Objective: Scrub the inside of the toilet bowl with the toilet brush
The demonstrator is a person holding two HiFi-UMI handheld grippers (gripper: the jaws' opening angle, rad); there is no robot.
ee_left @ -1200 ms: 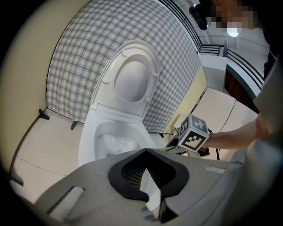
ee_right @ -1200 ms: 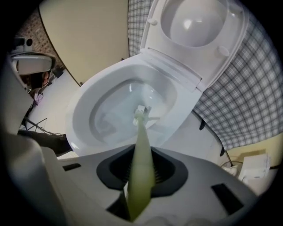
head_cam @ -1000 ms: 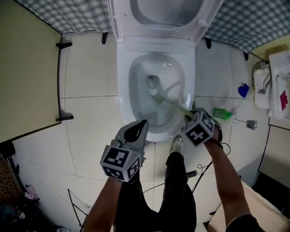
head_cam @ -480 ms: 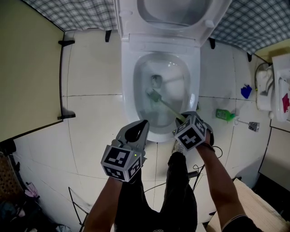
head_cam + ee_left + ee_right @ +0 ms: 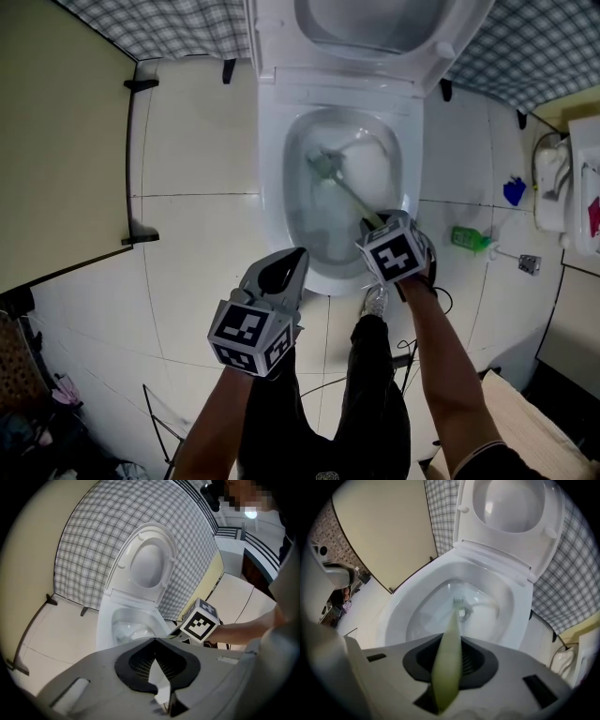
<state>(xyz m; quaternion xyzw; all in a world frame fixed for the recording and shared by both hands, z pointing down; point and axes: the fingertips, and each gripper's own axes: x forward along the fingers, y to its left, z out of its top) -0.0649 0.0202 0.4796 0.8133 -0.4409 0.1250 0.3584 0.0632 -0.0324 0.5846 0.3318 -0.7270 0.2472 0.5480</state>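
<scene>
The white toilet bowl (image 5: 272,192) stands open with its seat and lid (image 5: 375,23) raised. A pale green toilet brush (image 5: 349,195) reaches into it, its bristle head (image 5: 323,167) against the back left of the wet inside. My right gripper (image 5: 373,225) hangs over the bowl's front right rim, shut on the handle (image 5: 447,663); its jaws have just tightened a little on it. In the right gripper view the head (image 5: 459,606) sits near the water. My left gripper (image 5: 286,261) hovers before the bowl's front edge, shut and empty (image 5: 155,640).
A green bottle (image 5: 466,238) and a blue item (image 5: 514,190) lie on the tiled floor right of the toilet, near a white fixture (image 5: 553,183). A beige panel (image 5: 56,141) fills the left. The person's leg and shoe (image 5: 370,302) stand below the bowl, with cables (image 5: 422,347) beside them.
My right gripper has shifted left over the bowl's front rim and rolled a little. The brush head has swept from mid-bowl toward the back left. The left gripper has stayed put.
</scene>
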